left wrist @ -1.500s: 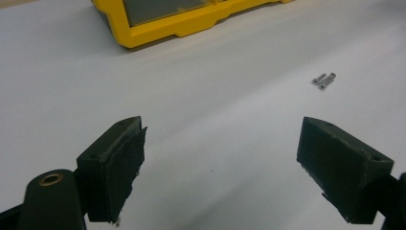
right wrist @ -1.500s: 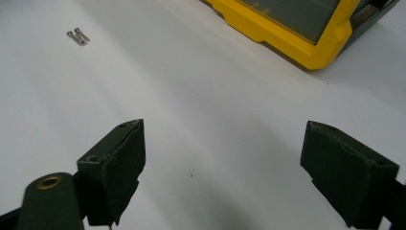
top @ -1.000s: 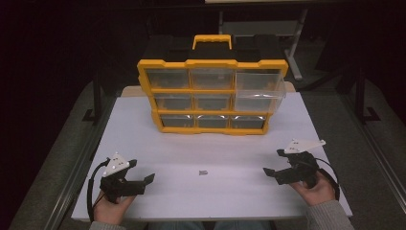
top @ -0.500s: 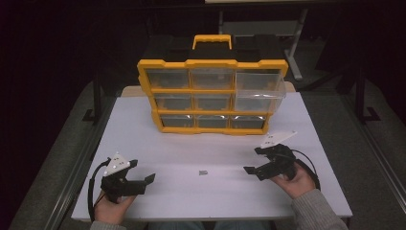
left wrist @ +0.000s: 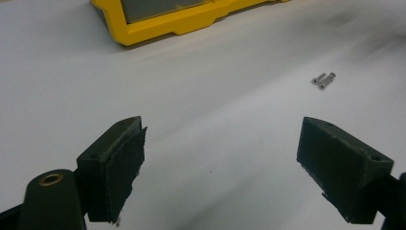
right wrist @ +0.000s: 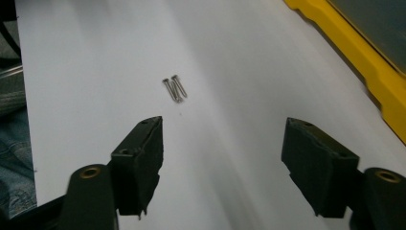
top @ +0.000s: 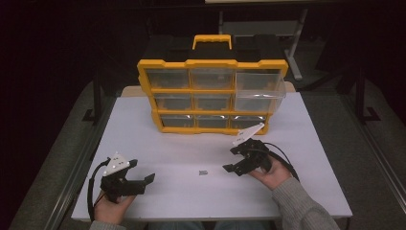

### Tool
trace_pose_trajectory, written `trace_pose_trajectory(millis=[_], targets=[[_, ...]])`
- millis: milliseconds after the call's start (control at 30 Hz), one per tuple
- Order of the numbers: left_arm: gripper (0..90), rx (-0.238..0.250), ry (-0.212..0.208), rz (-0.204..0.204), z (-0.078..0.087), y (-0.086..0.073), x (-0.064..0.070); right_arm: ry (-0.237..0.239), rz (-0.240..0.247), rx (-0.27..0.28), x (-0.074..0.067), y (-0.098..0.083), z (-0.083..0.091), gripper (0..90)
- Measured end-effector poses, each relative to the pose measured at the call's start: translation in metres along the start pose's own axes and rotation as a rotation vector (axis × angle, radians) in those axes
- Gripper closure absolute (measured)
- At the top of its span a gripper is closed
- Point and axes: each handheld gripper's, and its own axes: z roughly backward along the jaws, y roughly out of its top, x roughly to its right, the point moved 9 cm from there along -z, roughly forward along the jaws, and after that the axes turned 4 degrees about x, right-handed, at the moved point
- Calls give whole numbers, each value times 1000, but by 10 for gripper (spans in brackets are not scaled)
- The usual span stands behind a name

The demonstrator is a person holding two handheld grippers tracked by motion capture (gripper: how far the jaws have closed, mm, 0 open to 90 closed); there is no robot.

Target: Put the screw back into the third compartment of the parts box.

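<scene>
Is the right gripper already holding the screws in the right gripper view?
No. The screws lie on the white table ahead of the right gripper, whose jaws stand apart with nothing between them.

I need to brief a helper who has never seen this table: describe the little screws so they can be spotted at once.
Start at the yellow organizer standing at the back of the white table. Come toward the person's edge, to the bare stretch between the two grippers: the screws lie there side by side. They are the only small, silvery loose items on the white surface.

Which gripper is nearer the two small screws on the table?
Right. The right gripper sits just right of the screws; the left gripper lies farther off, left of them.
</scene>
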Motion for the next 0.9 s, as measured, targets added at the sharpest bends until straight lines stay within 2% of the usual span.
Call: trace_pose_trajectory(millis=[67,100,167,300,367,533,567,767,833,867,900], targets=[[161,-2,-2,1,0,0,0,25,21,-11,-4,8,-11,348],[161,-2,-2,-2,0,0,0,25,21,-11,-4,8,-11,348],[163,0,-2,-1,0,0,0,46,41,-36,-7,13,-23,380],[163,-1,-2,-1,0,0,-1,71,57,-56,-10,17,-33,422],[164,-3,-4,-2,1,0,-1,84,82,-63,-11,22,-43,466],[165,-1,-5,3,0,0,-1,112,97,-94,-15,27,-55,528],[167,-2,-6,1,1,0,-1,124,116,-97,-16,29,-60,561],[167,-1,-6,-1,0,-1,-1,150,125,-115,-19,31,-72,627],[168,-2,-7,-3,1,0,-1,167,148,-118,-18,30,-80,670],[168,-2,-8,0,1,0,-1,169,126,-140,-19,27,-80,679],[168,-2,-8,2,1,0,-1,169,126,-140,-19,27,-80,679]])
